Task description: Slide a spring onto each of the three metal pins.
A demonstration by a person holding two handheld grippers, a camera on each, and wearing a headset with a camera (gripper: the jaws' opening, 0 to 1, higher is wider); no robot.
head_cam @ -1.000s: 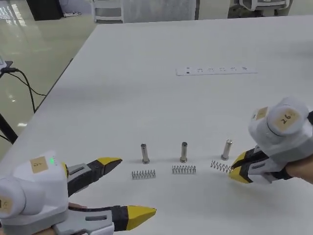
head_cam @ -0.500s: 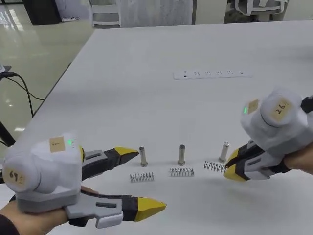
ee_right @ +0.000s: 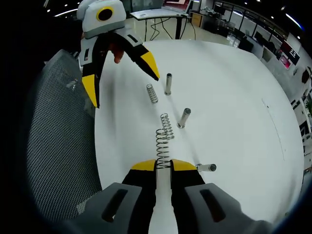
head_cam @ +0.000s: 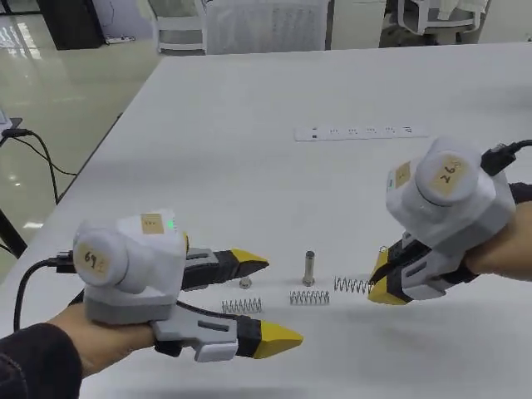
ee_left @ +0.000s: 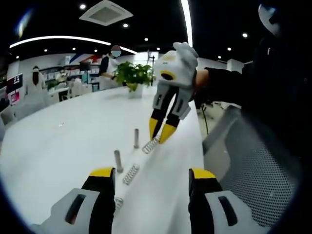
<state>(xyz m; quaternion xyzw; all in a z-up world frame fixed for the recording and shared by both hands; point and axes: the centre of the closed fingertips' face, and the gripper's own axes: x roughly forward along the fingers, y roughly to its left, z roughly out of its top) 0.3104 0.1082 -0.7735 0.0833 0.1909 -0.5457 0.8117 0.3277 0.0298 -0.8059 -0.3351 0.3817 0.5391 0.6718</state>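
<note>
Three pins stand in a row on the near part of the table (head_cam: 249, 166): left pin (ee_right: 168, 84), middle pin (head_cam: 309, 268), right pin (ee_left: 136, 138). The left spring (head_cam: 242, 306) and middle spring (head_cam: 309, 297) each lie just before their pin. The right spring (head_cam: 352, 285) reaches leftward from the right gripper (head_cam: 376, 287), its end pinched in the jaws. The left gripper (head_cam: 284, 301) straddles the left spring with jaws apart. A power strip (head_cam: 359, 131) lies well behind.

A round tan sticker (head_cam: 91, 260) on the left gripper (head_cam: 283, 300), at the body's end farthest from its fingers, reads 69. A matching round sticker (head_cam: 450, 173) on the right gripper (head_cam: 378, 287), up behind its fingers, reads 26. The smaller square stickers (head_cam: 151, 222) nearer the fingers cannot be read.
</note>
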